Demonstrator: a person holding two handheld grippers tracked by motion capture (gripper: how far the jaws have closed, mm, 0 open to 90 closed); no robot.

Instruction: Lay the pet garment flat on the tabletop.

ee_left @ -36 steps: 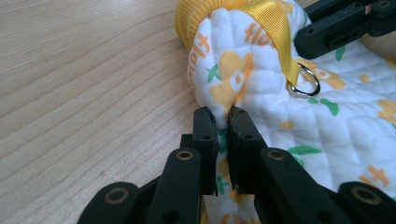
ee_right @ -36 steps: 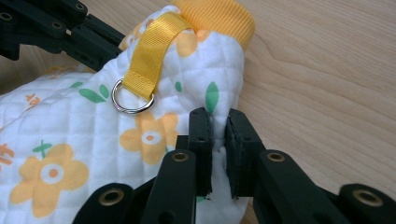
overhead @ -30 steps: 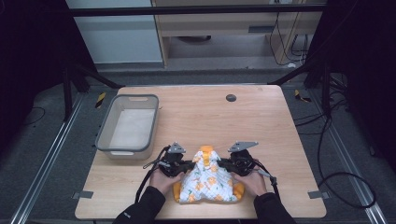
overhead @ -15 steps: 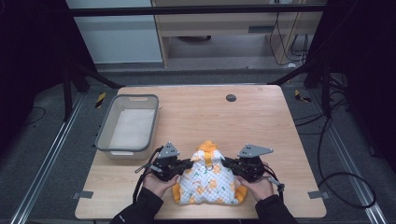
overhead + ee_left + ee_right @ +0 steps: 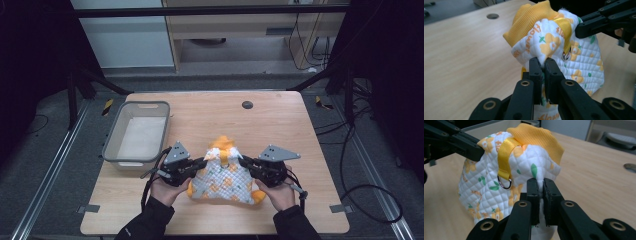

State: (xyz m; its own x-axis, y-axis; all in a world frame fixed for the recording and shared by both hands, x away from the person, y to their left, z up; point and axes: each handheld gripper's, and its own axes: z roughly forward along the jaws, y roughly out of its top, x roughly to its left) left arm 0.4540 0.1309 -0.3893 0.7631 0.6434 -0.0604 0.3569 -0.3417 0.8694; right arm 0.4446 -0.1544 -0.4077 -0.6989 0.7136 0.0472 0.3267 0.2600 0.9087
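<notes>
A white quilted cloth [image 5: 223,176] with orange flowers and yellow trim is bunched up near the table's front edge. My left gripper [image 5: 203,162] pinches its left side, jaws shut on the fabric [image 5: 534,47]. My right gripper [image 5: 243,161] pinches the right side, also shut on the quilted fabric [image 5: 541,167]. A yellow strap with a metal ring [image 5: 504,182] hangs down the cloth's face. The cloth is held up between both grippers, its top peaked in yellow ribbed fabric [image 5: 223,144]. The other gripper's jaw [image 5: 596,22] reaches the cloth from the far side.
A grey plastic bin [image 5: 137,135] stands on the table's left part. A round hole [image 5: 247,104] sits in the wooden table [image 5: 290,125] near the back edge. A person's hands [image 5: 165,190] hold both grippers from the front.
Both grippers have drawn a little apart and toward the front edge, lifting the cloth into a taller peak between them.
</notes>
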